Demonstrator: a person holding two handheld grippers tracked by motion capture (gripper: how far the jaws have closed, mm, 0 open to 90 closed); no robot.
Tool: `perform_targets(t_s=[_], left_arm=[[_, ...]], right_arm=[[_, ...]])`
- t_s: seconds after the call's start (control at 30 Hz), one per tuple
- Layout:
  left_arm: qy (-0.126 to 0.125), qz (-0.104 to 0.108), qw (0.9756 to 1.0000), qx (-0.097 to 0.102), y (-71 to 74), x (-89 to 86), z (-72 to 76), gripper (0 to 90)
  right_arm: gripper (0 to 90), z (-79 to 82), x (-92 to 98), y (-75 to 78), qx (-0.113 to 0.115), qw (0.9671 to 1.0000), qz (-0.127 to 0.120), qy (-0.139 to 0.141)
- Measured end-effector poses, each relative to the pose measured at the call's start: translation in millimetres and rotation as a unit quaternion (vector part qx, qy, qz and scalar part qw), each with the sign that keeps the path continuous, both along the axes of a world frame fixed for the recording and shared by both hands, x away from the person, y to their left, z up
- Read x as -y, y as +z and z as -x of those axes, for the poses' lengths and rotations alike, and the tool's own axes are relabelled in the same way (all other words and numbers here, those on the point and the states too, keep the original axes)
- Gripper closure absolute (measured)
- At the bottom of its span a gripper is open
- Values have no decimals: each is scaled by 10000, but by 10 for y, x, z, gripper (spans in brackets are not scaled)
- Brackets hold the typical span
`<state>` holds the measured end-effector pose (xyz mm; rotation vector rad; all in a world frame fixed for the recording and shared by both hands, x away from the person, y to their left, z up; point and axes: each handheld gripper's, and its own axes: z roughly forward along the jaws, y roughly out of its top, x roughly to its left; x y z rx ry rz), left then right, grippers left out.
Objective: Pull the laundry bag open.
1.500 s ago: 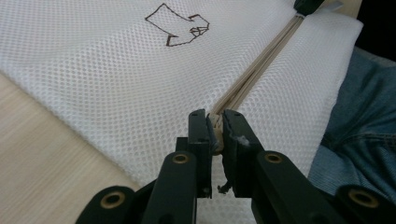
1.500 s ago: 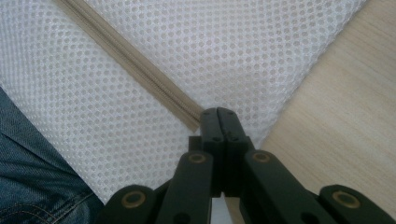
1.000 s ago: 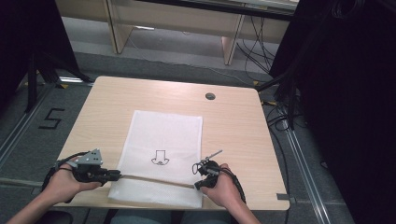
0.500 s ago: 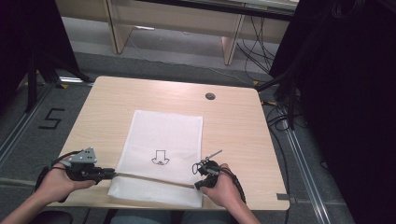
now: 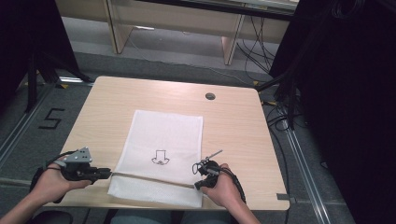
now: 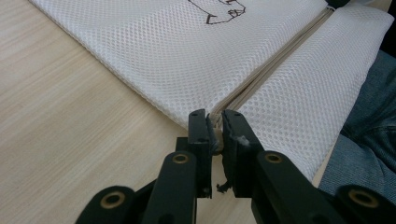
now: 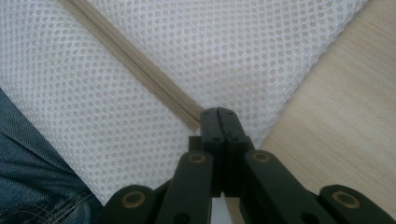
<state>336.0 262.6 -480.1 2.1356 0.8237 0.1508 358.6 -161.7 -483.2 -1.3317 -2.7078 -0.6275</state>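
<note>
A white mesh bag (image 5: 163, 130) with a black arrow-like print (image 5: 160, 157) lies flat on the wooden table (image 5: 107, 107). A beige zipper (image 5: 154, 179) runs across its near part. My left gripper (image 5: 108, 173) sits at the zipper's left end. In the left gripper view, the left gripper (image 6: 215, 122) is shut on a small piece at the end of the zipper (image 6: 275, 65). My right gripper (image 5: 198, 185) sits at the bag's right edge. In the right gripper view, the right gripper (image 7: 218, 113) is pressed shut on the end of the zipper (image 7: 140, 70) against the mesh (image 7: 243, 42).
A round cable hole (image 5: 210, 96) is in the table's far right part. The bag's near strip reaches the table's front edge, with the person's jeans (image 7: 32, 177) just below it. Wooden desk legs and loose cables (image 5: 261, 51) stand on the floor beyond.
My left gripper has drifted a little to the left along the line of the zipper. The right gripper and the bag have kept still.
</note>
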Motion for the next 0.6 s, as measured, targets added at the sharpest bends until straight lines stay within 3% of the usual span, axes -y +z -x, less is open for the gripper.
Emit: perform_targets(t_s=[0.07,0.27,0.3,0.4,0.6], left_arm=[[66,45,9999,-85,-14,1,7,818],[65,-123,9999,-57,-41,-12,-1,818],[91,-61,9999,-91,-48,-2,4,818],[49,-213,9997,-64,-53,-18,-8,818],[139,-139,9997,-153,-73,0,0,818]], right_arm=[[900,11,-7,10,-109,9999,5,-67],[900,7,-3,5,-61,10000,-1,-38],[900,6,-2,4,-44,10000,5,-34],[900,6,0,4,-50,10000,-4,-28],[900,-2,6,-6,14,10000,-8,22]])
